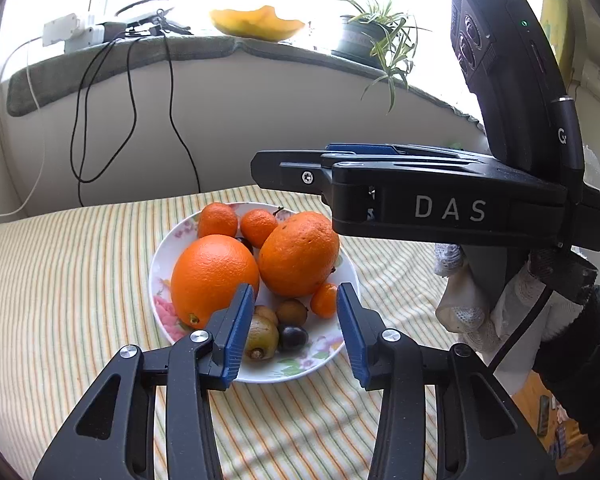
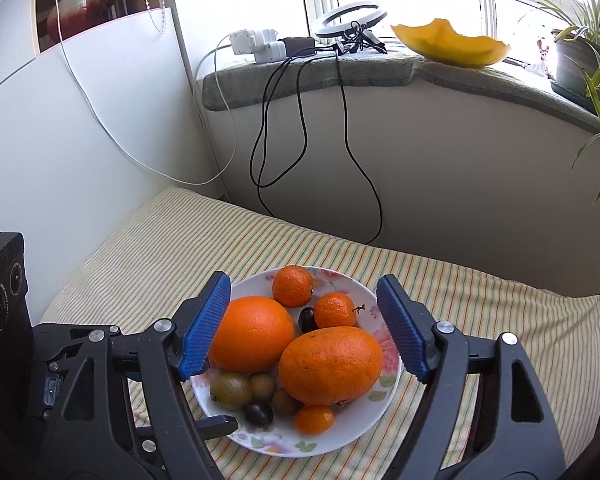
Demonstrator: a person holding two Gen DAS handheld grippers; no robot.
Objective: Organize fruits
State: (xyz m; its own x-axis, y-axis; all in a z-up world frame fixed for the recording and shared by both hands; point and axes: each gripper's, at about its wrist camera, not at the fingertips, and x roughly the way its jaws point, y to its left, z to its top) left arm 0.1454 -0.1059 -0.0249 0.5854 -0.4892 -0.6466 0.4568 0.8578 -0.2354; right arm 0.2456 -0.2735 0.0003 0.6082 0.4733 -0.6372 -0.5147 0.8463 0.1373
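Note:
A white flowered plate (image 1: 162,264) (image 2: 382,394) on the striped cloth holds two big oranges (image 1: 214,276) (image 2: 332,366), small tangerines (image 1: 258,226) (image 2: 292,286), a green kiwi-like fruit (image 1: 262,338) (image 2: 231,390), brown longans (image 1: 292,311) and dark grapes (image 1: 293,338) (image 2: 258,414). My left gripper (image 1: 296,334) is open and empty, low over the plate's near edge. My right gripper (image 2: 304,326) is open and empty above the plate; in the left wrist view its black body (image 1: 440,200) hangs over the plate's right side.
The striped cloth (image 1: 60,280) covers the table. A curved wall with hanging black cables (image 2: 300,120) stands behind. The sill above holds a yellow melon rind (image 2: 448,44), a power strip (image 2: 256,46), a ring light (image 2: 350,20) and a potted plant (image 2: 580,52).

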